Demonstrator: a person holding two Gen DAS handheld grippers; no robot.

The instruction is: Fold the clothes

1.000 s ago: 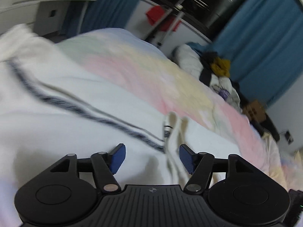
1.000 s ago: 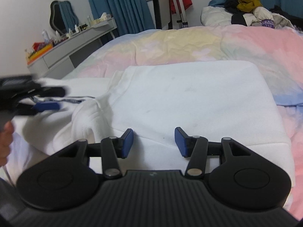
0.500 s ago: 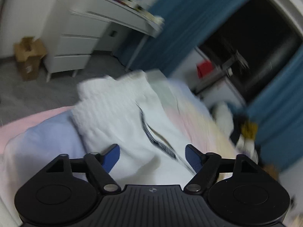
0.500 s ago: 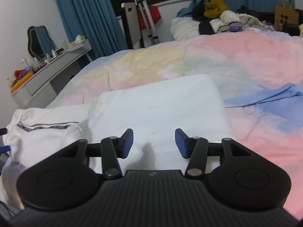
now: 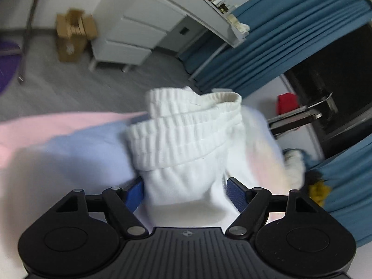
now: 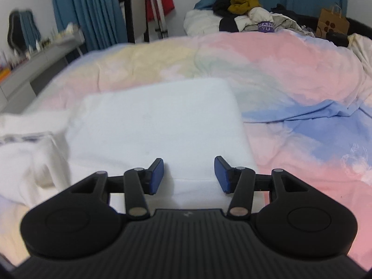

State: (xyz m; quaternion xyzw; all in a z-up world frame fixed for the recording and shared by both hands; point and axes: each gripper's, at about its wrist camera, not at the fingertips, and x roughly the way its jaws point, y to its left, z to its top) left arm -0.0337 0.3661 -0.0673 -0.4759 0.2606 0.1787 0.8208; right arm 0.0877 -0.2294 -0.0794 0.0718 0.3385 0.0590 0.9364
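Note:
A white garment with a thick ribbed elastic waistband (image 5: 186, 134) lies bunched at the bed's edge in the left wrist view. My left gripper (image 5: 186, 195) is open, its blue pads on either side of the cloth just below the waistband. In the right wrist view a flat folded white piece (image 6: 158, 121) lies on the bed. My right gripper (image 6: 188, 174) hovers open over its near edge, nothing between the fingers. To the left lies the crumpled white garment with a dark striped trim (image 6: 30, 153), blurred.
A pastel pink, yellow and blue quilt (image 6: 290, 69) covers the bed. A white dresser (image 5: 130, 30) and a cardboard box (image 5: 72, 37) stand on the grey floor beyond the bed edge. Blue curtains (image 5: 279, 34), a clothes pile (image 6: 246, 11) and a paper bag (image 6: 332, 23) are at the back.
My left gripper has swung left towards the bed edge and closed in on the ribbed waistband, which now sits between its open fingers. The right gripper has stayed open over the folded piece.

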